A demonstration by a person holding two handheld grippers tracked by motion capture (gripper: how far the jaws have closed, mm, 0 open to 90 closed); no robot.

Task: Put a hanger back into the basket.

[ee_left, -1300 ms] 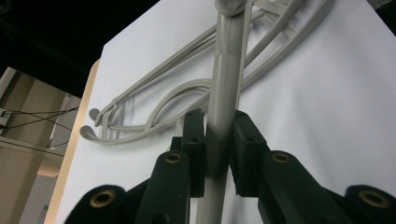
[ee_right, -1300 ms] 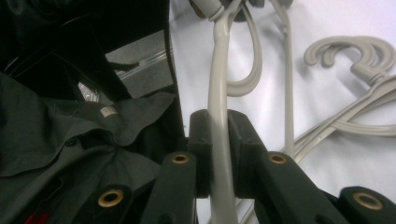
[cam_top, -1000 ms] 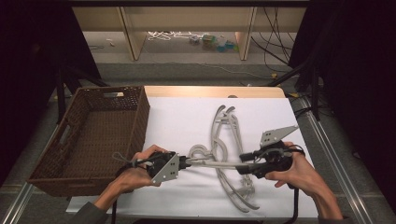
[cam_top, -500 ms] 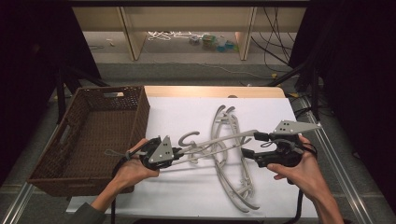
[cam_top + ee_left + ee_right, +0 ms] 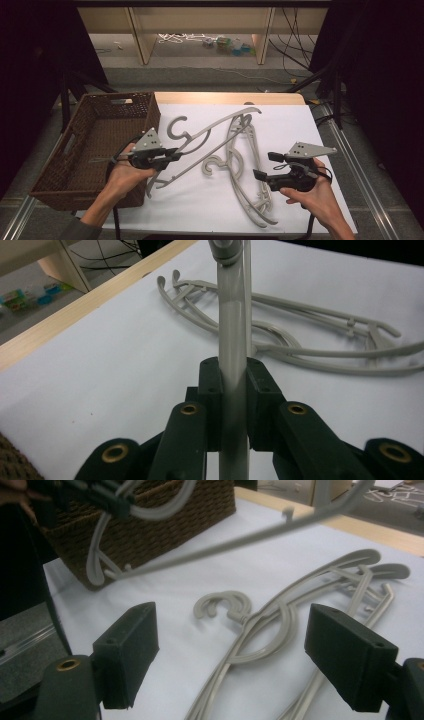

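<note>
A grey plastic hanger hangs tilted above the white table, its hook up near the basket. My left gripper is shut on its lower arm. In the left gripper view the jaws clamp that grey bar, and my left gripper points along it. Two or more grey hangers lie stacked on the table. My right gripper stands open beside the stack, holding nothing. In the right gripper view my right gripper is wide apart above the stacked hangers, and the lifted hanger crosses overhead.
A brown wicker basket stands at the table's left edge, close to my left hand; it appears as the basket in the right gripper view. A wooden strip runs along the table's far edge. Shelves and cables lie beyond.
The right gripper has let go of the hanger, opened and drawn back to the right. The left gripper has lifted the hanger and carried it left, toward the basket.
</note>
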